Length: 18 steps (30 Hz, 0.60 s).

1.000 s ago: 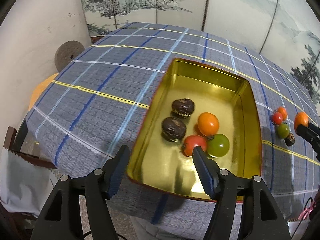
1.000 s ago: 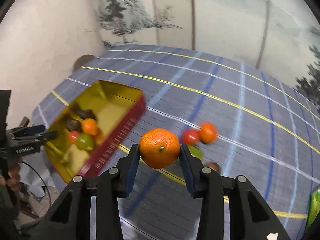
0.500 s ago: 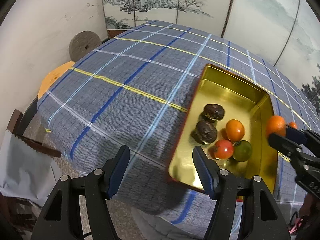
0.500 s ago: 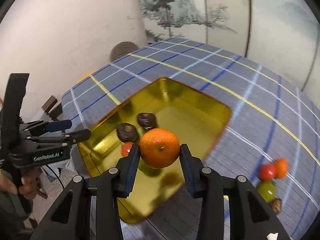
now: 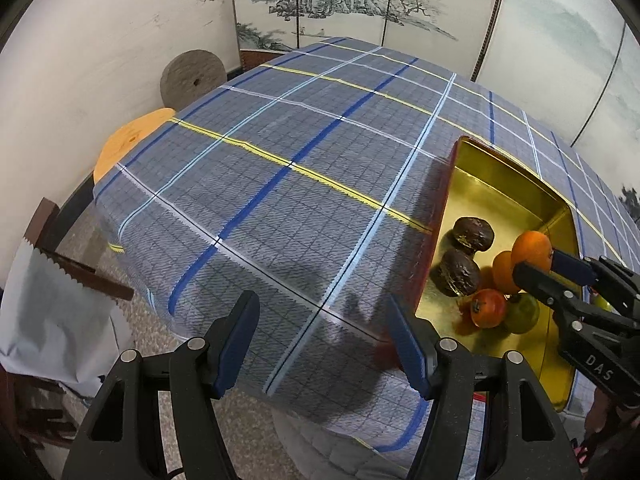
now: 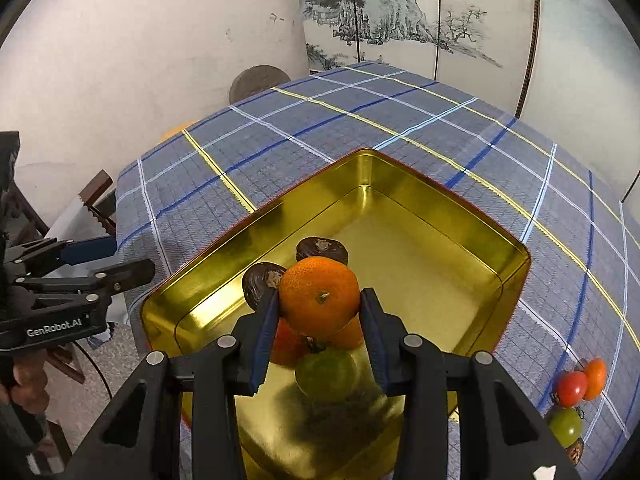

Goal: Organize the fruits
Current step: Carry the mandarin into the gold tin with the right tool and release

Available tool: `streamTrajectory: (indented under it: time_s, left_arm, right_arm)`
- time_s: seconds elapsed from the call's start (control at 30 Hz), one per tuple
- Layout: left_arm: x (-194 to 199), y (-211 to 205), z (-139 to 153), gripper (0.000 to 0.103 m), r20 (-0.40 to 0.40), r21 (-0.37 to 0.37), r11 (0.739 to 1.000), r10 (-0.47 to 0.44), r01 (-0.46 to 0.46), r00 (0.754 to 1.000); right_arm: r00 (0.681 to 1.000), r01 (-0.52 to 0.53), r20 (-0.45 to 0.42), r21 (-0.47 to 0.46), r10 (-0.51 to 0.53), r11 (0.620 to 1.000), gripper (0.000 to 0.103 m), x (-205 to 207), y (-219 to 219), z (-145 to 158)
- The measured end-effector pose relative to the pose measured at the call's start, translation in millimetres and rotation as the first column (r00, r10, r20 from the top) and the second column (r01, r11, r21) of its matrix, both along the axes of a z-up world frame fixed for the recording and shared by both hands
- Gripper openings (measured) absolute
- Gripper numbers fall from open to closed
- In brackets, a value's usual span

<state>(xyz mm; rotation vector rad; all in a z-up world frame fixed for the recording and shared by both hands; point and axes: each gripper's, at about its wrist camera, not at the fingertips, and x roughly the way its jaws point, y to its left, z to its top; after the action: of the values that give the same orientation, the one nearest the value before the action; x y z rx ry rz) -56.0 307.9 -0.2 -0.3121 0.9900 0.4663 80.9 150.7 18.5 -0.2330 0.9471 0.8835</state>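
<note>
Orange [image 6: 319,294] clamped between the pads of the right tongs [image 6: 320,312], hanging low over the near end of the gold tin [image 6: 400,184], right above the fruit already inside. Carried across from the open cloth a second ago, where it hung near the loose fruit; now well inside the tin's walls, so only lowering and letting go seems left for this piece. Beneath and around it: two dark brown fruits [image 6: 322,249], a red one [image 5: 488,308], a smaller orange one [image 5: 503,271] and a green one [image 6: 326,374]. Crowded landing spot, so a roll against the neighbours looks likely on release. Outside the tin, on the checked cloth of the bench [image 5: 280,160], a small cluster waiting: red [image 6: 572,388], orange [image 6: 595,378], green [image 6: 565,426], with something dark at the picture's edge. Left tongs [image 5: 324,340] released, nothing between the pads, swung off the tin to hover over bare cloth beside its left wall.
</note>
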Motion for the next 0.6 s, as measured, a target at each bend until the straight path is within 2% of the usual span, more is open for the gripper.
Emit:
streamTrajectory:
  time_s: [0.53,0.6]
  left_arm:
    - [4.4,-6.6,0.6,0.066,-0.002,-0.009,1.000,-0.023,0.023,1.000]
    - [5.6,-8.9,0.8,0.066,-0.002,-0.008,1.000,-0.029,0.029,1.000]
  right_arm:
    - [1.000,-0.004,-0.008,-0.011,0.004,1.000,0.040,-1.1,3.1,-9.9]
    - [1.000,-0.004,-0.007,-0.002,0.004,1.000,0.044,-1.3,2.7,-9.5]
